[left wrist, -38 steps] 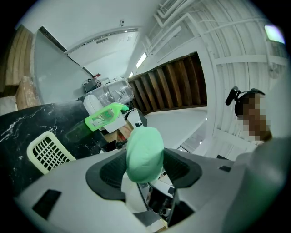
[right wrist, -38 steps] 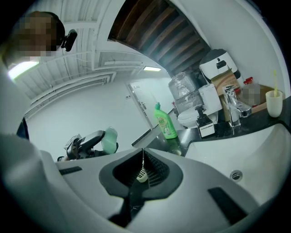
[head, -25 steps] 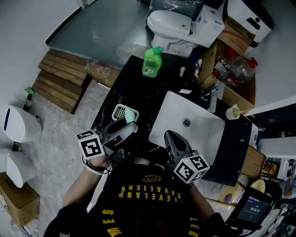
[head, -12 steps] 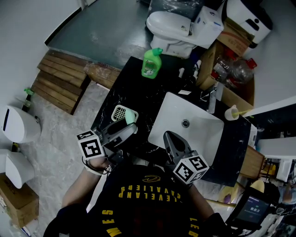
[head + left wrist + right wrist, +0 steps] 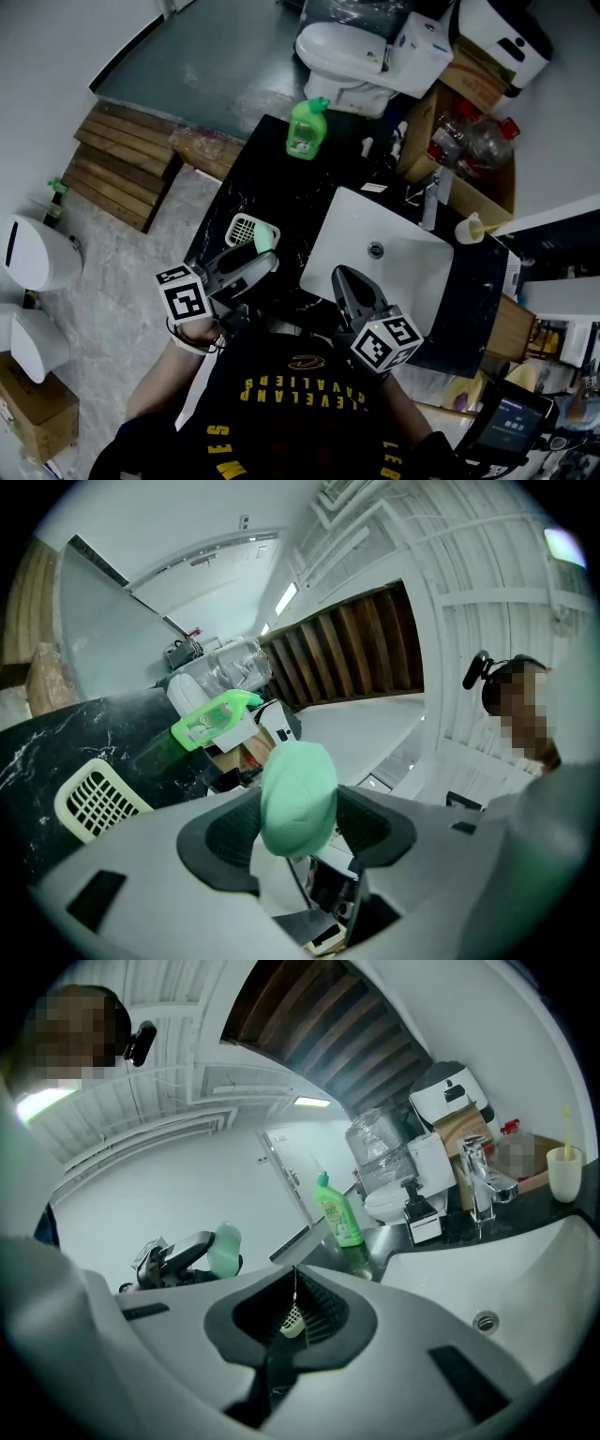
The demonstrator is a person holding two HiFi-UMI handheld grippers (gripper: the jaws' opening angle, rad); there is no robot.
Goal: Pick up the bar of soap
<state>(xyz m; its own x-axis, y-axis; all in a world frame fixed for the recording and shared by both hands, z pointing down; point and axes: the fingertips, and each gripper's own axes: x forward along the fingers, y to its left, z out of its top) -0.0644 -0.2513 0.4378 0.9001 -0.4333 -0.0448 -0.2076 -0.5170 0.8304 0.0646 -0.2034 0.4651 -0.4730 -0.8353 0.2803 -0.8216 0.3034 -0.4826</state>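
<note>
The bar of soap [image 5: 298, 797] is in my left tongs [image 5: 262, 251], pinched between the two dark ribbed pads. It's a smooth, pale mint oval with rounded edges and a matte face, standing on end with its top poking out past the tips. From the head view it sits just beside the right rim of the cream plastic soap basket [image 5: 242, 226], a little latticed tray resting on the worktop [image 5: 272, 187]. That worktop is glossy black stone with thin white veins. Off to my right, the white rectangular basin [image 5: 412, 272] is sunk into it, smooth and shiny, with a round metal drain. My right tongs [image 5: 293, 1283] hang over the basin's near edge, pads pressed together with nothing between them. At the far end of the worktop stands a bright green plastic bottle [image 5: 307, 127] with a green cap. Near the chrome tap [image 5: 478, 1180] there's a plain white cup [image 5: 565, 1174].
</note>
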